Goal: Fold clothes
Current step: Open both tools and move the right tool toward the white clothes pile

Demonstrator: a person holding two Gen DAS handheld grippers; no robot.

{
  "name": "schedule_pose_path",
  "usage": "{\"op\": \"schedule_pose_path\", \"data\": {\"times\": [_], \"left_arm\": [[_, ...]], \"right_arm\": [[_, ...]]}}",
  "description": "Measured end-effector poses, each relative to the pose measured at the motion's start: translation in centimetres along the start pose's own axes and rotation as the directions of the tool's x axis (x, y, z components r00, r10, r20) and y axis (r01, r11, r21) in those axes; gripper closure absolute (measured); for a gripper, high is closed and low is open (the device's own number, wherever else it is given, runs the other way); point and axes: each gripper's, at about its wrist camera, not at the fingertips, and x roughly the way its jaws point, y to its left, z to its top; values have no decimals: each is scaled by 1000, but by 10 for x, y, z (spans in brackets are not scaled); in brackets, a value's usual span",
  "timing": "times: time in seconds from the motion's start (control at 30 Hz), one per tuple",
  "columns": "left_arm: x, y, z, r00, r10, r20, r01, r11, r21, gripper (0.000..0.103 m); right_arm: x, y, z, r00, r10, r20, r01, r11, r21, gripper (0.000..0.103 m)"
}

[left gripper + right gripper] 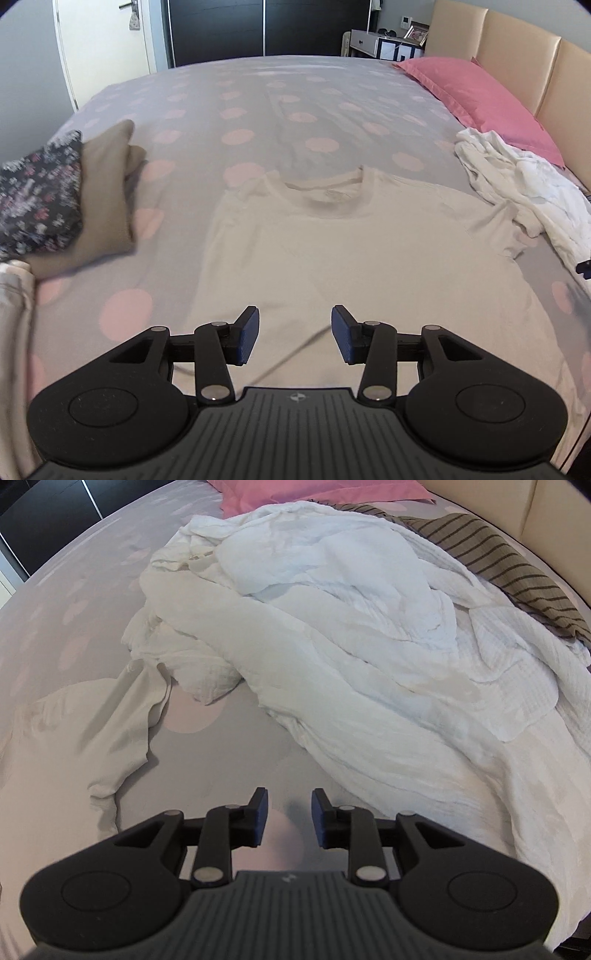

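Where both views look along the claw fingers over a bed point(258, 96) covered in grey fabric with pink dots, the contents read left to right as follows.

Folded stack: a dark floral garment point(37, 195) lies on a tan garment point(107, 206) at the far left of the left wrist view, well apart from the T-shirt.

Pale fabric: a strip point(14, 325) at the lower left edge of the same view; its kind cannot be told.

Left claw point(294, 334): spread, blue pads point(248, 334) apart with nothing between them, held over the lower part of the T-shirt.

T-shirt point(351, 251): cream, spread flat on the bed with its collar towards the far side; its right sleeve point(125, 731) lies rumpled near the white pile.

Right claw point(287, 821): spread and holding nothing, poised over bare bedcover between the sleeve and the white pile.

White pile point(351, 646): crumpled white garments heaped on the bed to the right of the T-shirt, just beside its sleeve.

Striped garment point(517, 568): tan with dark stripes, partly under the far right edge of the white pile.

Pink pillow point(480, 96): behind the white pile, against the beige headboard point(517, 48).
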Motion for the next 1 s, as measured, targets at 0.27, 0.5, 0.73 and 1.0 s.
{"op": "schedule_pose_path", "data": {"times": [0.27, 0.5, 0.73, 1.0], "left_arm": [[45, -35, -11, 999, -21, -48, 21, 1000, 0, 62], [77, -48, -12, 993, -55, -101, 55, 998, -3, 62], [97, -58, -15, 986, -98, -133, 97, 995, -14, 62], [106, -73, -23, 984, -39, -176, 49, 997, 53, 62]], "right_arm": [[16, -10, 25, 996, 75, 53, -81, 991, 111, 73], [45, 43, 31, 978, 207, -17, -205, 974, 100, 73], [69, 77, 36, 967, 253, -36, -247, 962, 118, 70], [83, 97, 58, 980, 195, 37, -198, 973, 118, 61]]}}
